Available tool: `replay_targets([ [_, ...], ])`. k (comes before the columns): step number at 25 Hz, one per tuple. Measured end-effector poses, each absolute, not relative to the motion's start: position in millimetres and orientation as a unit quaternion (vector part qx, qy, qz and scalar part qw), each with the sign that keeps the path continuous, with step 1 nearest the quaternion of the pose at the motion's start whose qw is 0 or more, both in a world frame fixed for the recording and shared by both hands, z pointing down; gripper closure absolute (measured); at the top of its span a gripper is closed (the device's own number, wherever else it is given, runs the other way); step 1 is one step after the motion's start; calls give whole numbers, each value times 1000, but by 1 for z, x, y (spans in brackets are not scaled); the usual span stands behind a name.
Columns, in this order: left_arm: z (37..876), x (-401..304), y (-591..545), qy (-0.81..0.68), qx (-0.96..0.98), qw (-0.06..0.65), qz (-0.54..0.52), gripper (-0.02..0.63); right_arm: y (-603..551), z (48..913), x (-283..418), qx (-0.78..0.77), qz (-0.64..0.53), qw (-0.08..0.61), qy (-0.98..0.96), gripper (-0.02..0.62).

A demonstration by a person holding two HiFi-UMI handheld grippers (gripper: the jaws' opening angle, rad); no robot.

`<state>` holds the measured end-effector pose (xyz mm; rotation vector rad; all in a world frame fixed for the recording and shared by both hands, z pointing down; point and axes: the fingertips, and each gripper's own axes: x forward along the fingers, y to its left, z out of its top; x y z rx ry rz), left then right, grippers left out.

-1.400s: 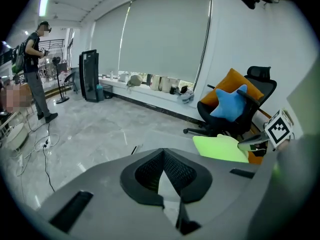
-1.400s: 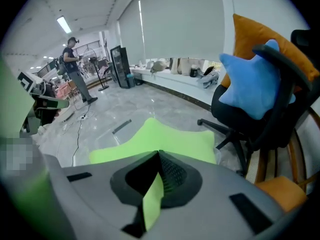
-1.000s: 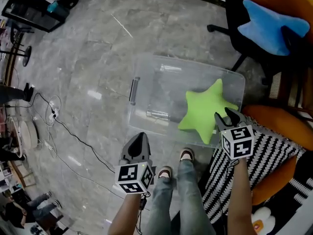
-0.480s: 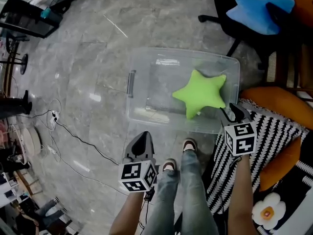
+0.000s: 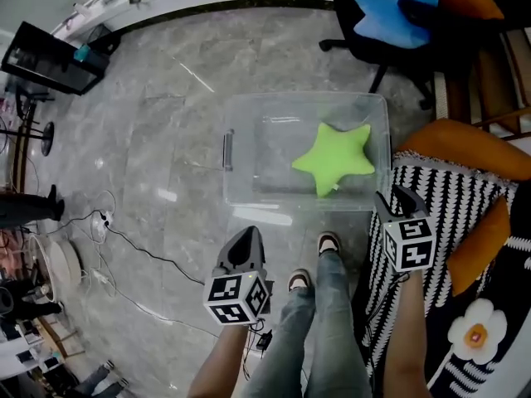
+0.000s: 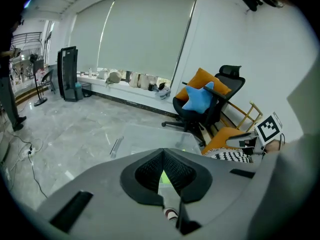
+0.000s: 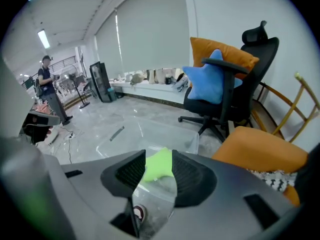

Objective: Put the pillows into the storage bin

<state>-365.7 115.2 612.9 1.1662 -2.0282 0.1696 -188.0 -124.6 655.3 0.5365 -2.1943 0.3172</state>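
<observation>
A clear plastic storage bin (image 5: 236, 191) stands on the grey floor in front of my feet. A green star pillow (image 5: 333, 157) lies flat inside it, toward its right side. A blue star pillow (image 5: 390, 15) rests on the black office chair (image 5: 365, 52) beyond the bin, against an orange cushion. My right gripper (image 5: 395, 197) hovers open and empty just outside the bin's near right corner; the green pillow (image 7: 159, 165) shows between its jaws. My left gripper (image 5: 246, 235) is shut and empty, short of the bin's near edge. In the left gripper view the blue pillow (image 6: 197, 98) sits on the chair.
An orange cushion (image 5: 465, 152) and a black-and-white striped cover (image 5: 431, 197) lie right of the bin. Cables (image 5: 133, 239) run over the floor at the left. A black unit (image 5: 50, 48) stands at the far left. My shoes (image 5: 328, 243) are close to the bin.
The green pillow has dropped from the bin's near right rim beside the open right gripper to lie flat inside. The right gripper has drawn back from the bin. The left gripper stayed shut.
</observation>
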Motion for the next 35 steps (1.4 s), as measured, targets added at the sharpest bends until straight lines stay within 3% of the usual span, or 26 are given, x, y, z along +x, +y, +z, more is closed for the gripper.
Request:
replay_targets([
  [9, 587, -317, 135, -758, 525, 375, 96, 603, -78, 592, -93, 309, 138, 394, -855, 433],
  [18, 560, -214, 106, -680, 615, 377, 127, 603, -22, 538, 87, 441, 201, 388, -784, 434],
  [24, 543, -114, 49, -618, 685, 355, 150, 603, -7, 519, 209, 522, 232, 367, -734, 434],
  [35, 523, 132, 9, -482, 791, 327, 187, 603, 65, 505, 439, 636, 286, 336, -633, 436],
])
